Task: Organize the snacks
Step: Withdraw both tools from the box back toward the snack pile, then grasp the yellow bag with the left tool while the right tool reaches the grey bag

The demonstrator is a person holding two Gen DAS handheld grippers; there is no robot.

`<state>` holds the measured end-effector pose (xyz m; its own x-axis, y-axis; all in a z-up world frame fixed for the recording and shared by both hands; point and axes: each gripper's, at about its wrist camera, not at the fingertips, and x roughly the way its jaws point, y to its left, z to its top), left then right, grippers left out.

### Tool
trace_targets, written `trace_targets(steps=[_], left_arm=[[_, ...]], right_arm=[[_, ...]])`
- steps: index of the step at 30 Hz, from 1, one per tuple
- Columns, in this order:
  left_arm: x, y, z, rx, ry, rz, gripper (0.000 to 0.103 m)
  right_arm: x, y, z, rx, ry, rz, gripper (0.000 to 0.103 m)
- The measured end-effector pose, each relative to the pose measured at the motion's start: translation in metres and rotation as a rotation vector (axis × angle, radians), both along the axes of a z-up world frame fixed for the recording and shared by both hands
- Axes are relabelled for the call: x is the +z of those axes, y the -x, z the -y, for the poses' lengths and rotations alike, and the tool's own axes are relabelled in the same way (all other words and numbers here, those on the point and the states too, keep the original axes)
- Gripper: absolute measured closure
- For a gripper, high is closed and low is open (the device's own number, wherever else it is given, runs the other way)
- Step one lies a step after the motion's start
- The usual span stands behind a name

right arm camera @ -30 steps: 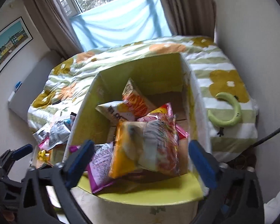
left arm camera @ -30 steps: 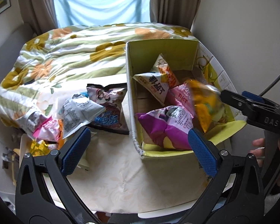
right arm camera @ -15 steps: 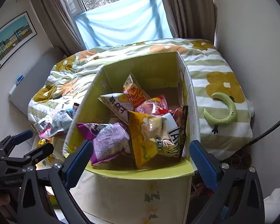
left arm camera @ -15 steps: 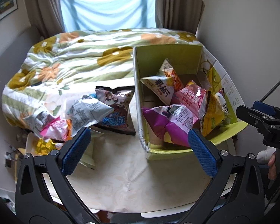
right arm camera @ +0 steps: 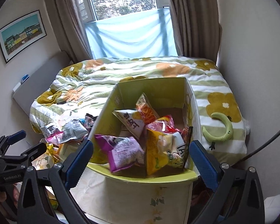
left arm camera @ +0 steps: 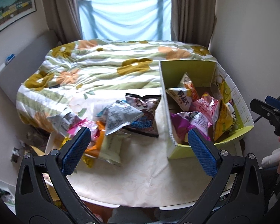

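Note:
A green cardboard box (left arm camera: 184, 71) (right arm camera: 155, 89) stands on the white table and holds several snack bags: a purple one (right arm camera: 121, 151), a yellow one (right arm camera: 162, 151) leaning at its right wall, a pink one (left arm camera: 205, 106) and a white-orange one (right arm camera: 130, 121). Loose bags lie left of the box: a dark one (left arm camera: 145, 112), a silver one (left arm camera: 119, 117), pink and orange ones (left arm camera: 97, 138). My left gripper (left arm camera: 138, 151) is open and empty above the table's front. My right gripper (right arm camera: 140, 160) is open and empty before the box's near edge.
The table (left arm camera: 132, 177) has a cream cloth. A bed with a flowered quilt (left arm camera: 112, 65) lies behind it. A green curved pillow (right arm camera: 222, 130) rests on the bed right of the box. A wall stands close on the right.
The yellow bag has dropped out of my right gripper into the box and leans at its right wall. Both grippers have pulled back and up from the box.

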<state>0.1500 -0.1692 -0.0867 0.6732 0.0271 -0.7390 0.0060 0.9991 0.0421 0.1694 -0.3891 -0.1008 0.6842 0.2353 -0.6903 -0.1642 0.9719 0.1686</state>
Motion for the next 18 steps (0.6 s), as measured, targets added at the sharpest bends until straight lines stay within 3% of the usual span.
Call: trace_targets(steps=[9,18], left_arm=[[0.000,0.024,-0.088,0.012,0.053,0.007,0.001],[-0.031,0.007,-0.205,0.026,0.134,-0.107,0.001]], right_arm=[[0.009,0.016,-0.052,0.021,-0.030,0.039,0.001],[-0.013,0.015,-0.139,0.031,-0.050,-0.023,0.001]])
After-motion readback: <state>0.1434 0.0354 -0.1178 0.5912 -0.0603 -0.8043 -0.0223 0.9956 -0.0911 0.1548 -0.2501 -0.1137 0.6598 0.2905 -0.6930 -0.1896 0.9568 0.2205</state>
